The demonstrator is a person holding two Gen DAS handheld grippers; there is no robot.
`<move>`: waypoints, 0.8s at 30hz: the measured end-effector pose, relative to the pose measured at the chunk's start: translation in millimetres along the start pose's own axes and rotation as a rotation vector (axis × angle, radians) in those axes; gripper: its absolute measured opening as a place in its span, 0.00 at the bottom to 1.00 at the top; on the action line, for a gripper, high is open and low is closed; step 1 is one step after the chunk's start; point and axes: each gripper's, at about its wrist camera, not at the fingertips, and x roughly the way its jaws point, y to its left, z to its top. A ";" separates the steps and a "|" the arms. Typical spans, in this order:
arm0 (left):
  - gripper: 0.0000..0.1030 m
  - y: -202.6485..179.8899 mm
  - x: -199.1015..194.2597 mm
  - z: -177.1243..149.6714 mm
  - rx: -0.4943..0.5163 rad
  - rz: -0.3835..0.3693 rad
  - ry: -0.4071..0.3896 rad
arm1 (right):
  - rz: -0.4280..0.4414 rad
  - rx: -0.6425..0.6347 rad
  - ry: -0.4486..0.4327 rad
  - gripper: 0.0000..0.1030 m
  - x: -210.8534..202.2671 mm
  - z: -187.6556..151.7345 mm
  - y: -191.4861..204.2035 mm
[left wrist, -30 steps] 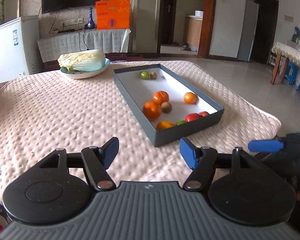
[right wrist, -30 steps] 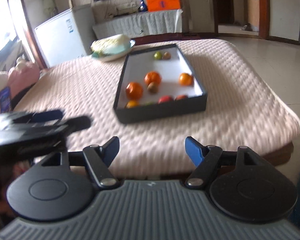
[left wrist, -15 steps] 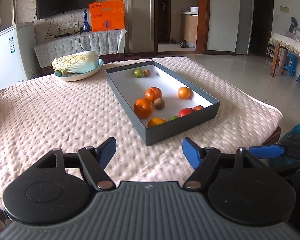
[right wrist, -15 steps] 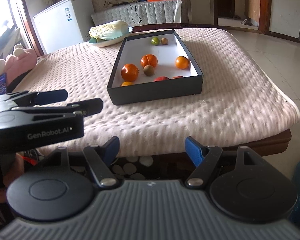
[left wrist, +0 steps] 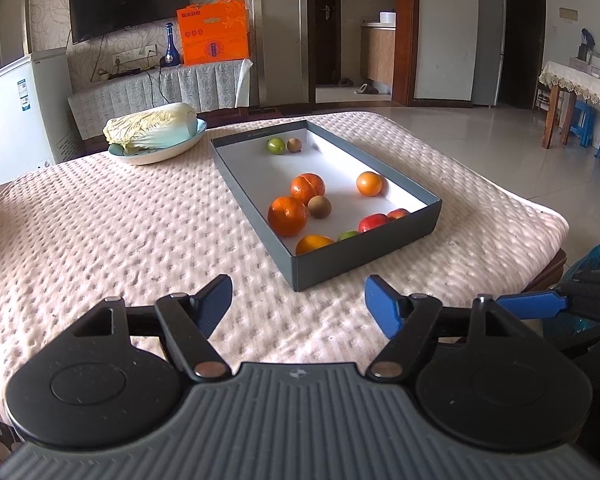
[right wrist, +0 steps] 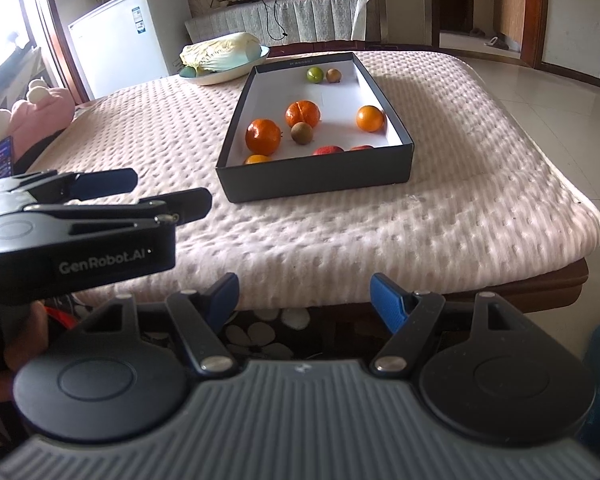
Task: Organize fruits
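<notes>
Bench point(left wrist: 100, 216): a wide surface under a pink dimpled cover; I judge the soft cover keeps the box from sliding and would stop any fruit set on it from rolling far.
Box point(left wrist: 364, 248): a shallow dark tray with a white floor, lying slantwise on the right half of the bench, its near wall toward both cameras; the low walls pen the loose fruit while leaving them open to reach from above.
Cabbage dish point(left wrist: 156, 156): a pale bowl with a cabbage, beyond the box's far left corner and apart from it; probably not part of the job.
Left gripper point(left wrist: 298, 300): empty, its jaws well apart after a slight widening in the last moment, nothing between them; it hovers over the bench short of the box's near wall, tilted down, as if lined up for a first pick.
Right gripper point(right wrist: 304, 296): empty too, jaws wide, held off the bench's near edge, farther from the box; likely waiting its turn.
Oranges point(left wrist: 287, 216): two big ones close together mid-box, a smaller one near the right wall, a yellowish one against the near wall.
Red fruits point(left wrist: 374, 222): two, tucked in the near right corner.
Brown fruit point(left wrist: 319, 206): just beside the two big oranges.
Green fruit point(left wrist: 275, 146): at the far end with a second brown one; another green one sits by the near wall. Kinds are mixed, so sorting has not begun.
</notes>
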 end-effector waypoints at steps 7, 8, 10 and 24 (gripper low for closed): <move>0.75 -0.3 3.2 -0.5 0.012 0.006 0.007 | -0.012 0.009 0.014 0.72 3.3 -0.4 -2.4; 0.75 0.0 3.4 -0.5 0.013 0.007 0.006 | -0.014 0.010 0.014 0.72 3.6 -0.3 -2.6; 0.75 0.5 3.4 -0.3 0.012 0.008 0.005 | -0.015 0.010 0.016 0.72 3.6 -0.5 -2.7; 0.78 2.6 1.8 0.6 0.004 0.003 -0.002 | -0.023 -0.008 0.028 0.72 6.4 -1.8 -0.6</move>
